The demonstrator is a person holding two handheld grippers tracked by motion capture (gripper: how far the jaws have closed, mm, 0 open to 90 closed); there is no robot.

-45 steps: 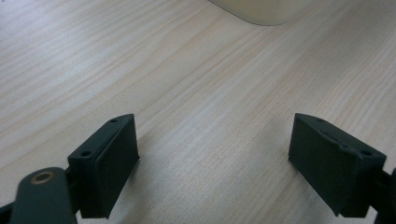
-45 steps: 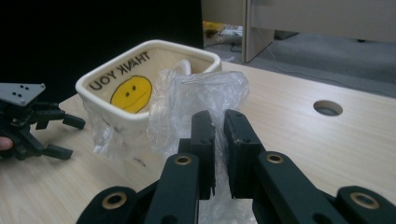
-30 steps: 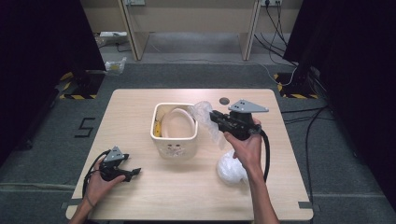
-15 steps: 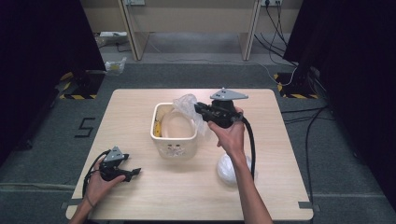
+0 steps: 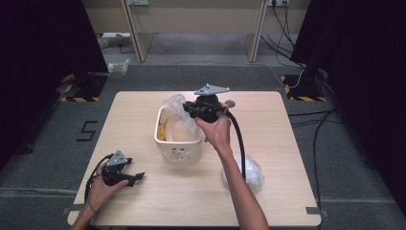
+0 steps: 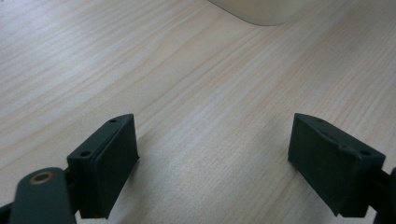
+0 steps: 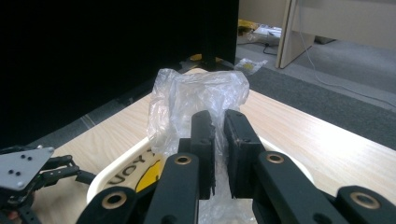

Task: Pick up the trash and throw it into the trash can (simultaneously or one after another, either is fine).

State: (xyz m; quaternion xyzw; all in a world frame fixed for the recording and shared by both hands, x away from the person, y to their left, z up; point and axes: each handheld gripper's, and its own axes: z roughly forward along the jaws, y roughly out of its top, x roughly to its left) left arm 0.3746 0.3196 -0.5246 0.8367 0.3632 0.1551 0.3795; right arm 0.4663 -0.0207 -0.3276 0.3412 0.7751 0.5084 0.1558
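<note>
High view: at a light wooden table [image 5: 143,120], the right hand-held gripper [image 5: 187,109] hangs over the cream plastic tub [image 5: 178,143] near the table's middle, its jaws pinching a crumpled clear plastic bag [image 5: 174,104] above the tub's far rim. A second bunched clear plastic bag [image 5: 249,173] lies toward the near right edge, beside the person's forearm. The left hand-held gripper [image 5: 139,176] rests near the near left corner, jaws spread.

Left gripper view: the two black jaws stand wide apart over bare wood grain with nothing between them; the tub's rounded base [image 6: 261,11] shows at the top.

Right gripper view: the jaws are pressed together on the clear bag [image 7: 201,100], which stands up in folds above the tub's rim [image 7: 121,170]; a yellow shape shows inside the tub.
</note>
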